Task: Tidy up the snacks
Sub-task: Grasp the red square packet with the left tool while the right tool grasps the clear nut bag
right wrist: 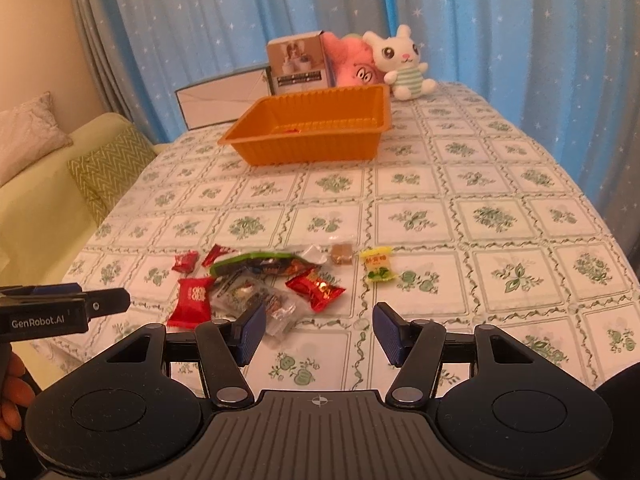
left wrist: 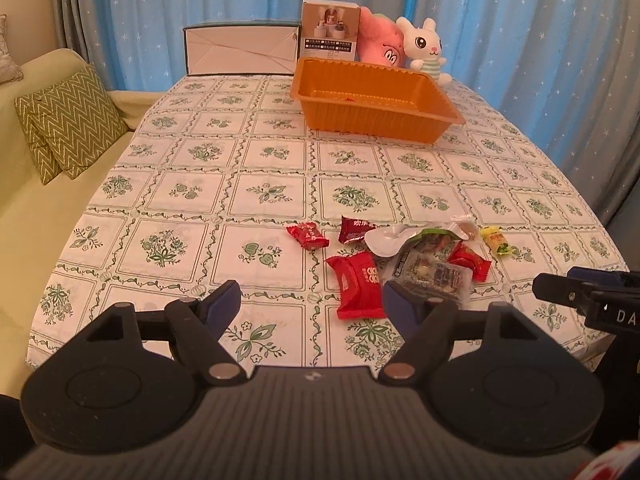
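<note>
Several wrapped snacks lie in a loose pile on the near part of the table: a large red packet (left wrist: 358, 284) (right wrist: 191, 301), small red candies (left wrist: 307, 235), a clear packet (left wrist: 434, 274) (right wrist: 256, 300), a green-edged packet (right wrist: 260, 259) and a yellow candy (left wrist: 496, 240) (right wrist: 377, 265). An orange tray (left wrist: 372, 98) (right wrist: 312, 130) stands at the far end with something small and red inside. My left gripper (left wrist: 312, 300) is open and empty, just short of the pile. My right gripper (right wrist: 318, 330) is open and empty, near the pile's right side.
A white box (left wrist: 242, 50), a product carton (left wrist: 330, 30), a pink plush (left wrist: 380, 42) and a white bunny plush (left wrist: 424, 46) stand behind the tray. A sofa with cushions (left wrist: 68, 120) runs along the table's left. Blue curtains hang behind.
</note>
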`<move>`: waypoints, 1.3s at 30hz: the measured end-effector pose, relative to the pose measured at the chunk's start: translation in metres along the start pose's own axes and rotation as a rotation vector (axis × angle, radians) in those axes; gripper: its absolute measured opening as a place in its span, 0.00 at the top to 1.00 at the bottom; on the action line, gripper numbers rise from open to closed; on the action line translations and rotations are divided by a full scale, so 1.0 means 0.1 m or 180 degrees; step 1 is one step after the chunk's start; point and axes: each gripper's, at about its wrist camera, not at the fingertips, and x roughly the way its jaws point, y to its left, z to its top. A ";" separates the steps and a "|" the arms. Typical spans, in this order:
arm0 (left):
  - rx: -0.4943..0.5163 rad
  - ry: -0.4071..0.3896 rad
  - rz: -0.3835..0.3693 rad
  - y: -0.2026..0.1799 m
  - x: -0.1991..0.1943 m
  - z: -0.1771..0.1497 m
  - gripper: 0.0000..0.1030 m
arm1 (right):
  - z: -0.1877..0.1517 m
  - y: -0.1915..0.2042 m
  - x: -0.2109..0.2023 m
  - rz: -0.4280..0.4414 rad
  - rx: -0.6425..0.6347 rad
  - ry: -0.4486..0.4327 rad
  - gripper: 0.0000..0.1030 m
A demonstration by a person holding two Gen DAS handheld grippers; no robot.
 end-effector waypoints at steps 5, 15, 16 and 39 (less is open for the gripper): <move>0.0011 0.0063 0.0011 0.03 0.10 -0.02 0.27 | -0.01 0.03 0.12 0.0088 -0.0148 0.0105 0.42; 0.0034 0.0141 0.0035 0.08 0.28 0.01 0.27 | 0.02 0.15 0.44 0.0256 -0.0499 0.0208 0.42; 0.0040 0.0149 0.0038 0.09 0.30 0.01 0.27 | 0.03 0.17 0.48 0.0283 -0.0547 0.0219 0.42; -0.0009 0.0267 -0.0026 0.17 0.57 0.00 0.27 | 0.06 0.47 1.20 0.0516 -0.1428 0.0550 0.56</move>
